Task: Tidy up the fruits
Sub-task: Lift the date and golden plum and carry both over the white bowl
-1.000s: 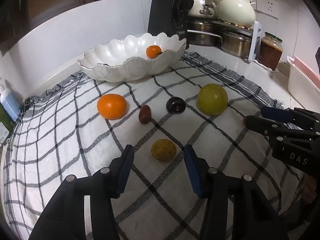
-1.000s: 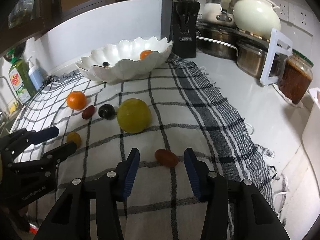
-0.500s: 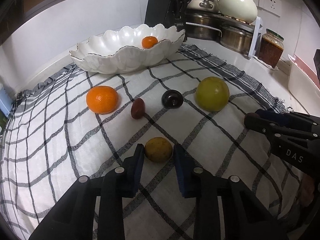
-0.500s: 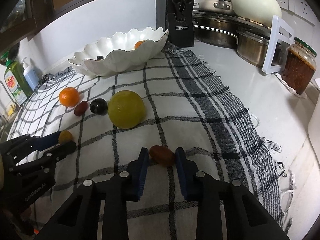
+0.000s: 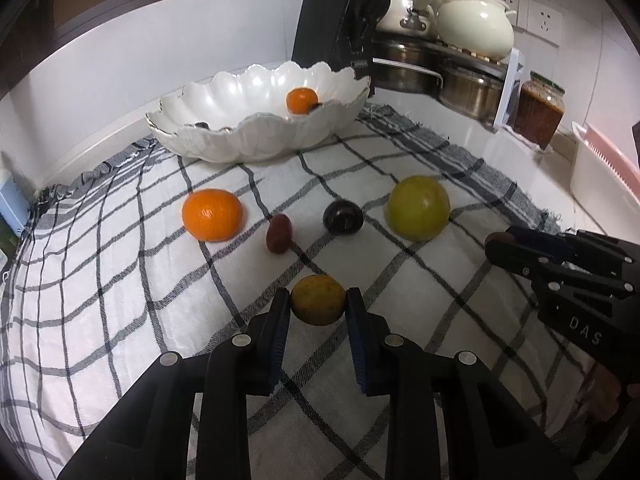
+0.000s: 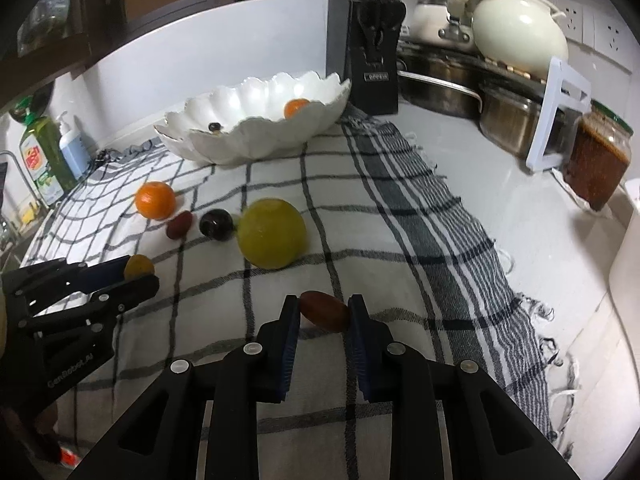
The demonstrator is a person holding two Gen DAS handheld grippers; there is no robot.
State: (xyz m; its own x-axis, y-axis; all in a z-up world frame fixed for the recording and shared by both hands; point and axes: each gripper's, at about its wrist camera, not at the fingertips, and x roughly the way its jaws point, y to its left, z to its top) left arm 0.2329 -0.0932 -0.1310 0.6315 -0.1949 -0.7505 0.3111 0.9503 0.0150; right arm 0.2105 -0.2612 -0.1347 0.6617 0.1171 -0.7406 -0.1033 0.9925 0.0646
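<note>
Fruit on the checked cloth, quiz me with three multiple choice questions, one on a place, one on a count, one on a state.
1. Where is the white bowl?
A. far end of the cloth
B. beside the jar
C. on the shelf

2. How many oranges show in all?
A. one
B. two
C. four

3. What is the left gripper doing?
A. hanging open
B. gripping a small yellow fruit
C. holding the bowl

Answers: 1 A, it sits on the checked cloth at the back. 2 B, one orange in the bowl, one orange on the cloth. 3 B, the pads press the small yellow fruit.
</note>
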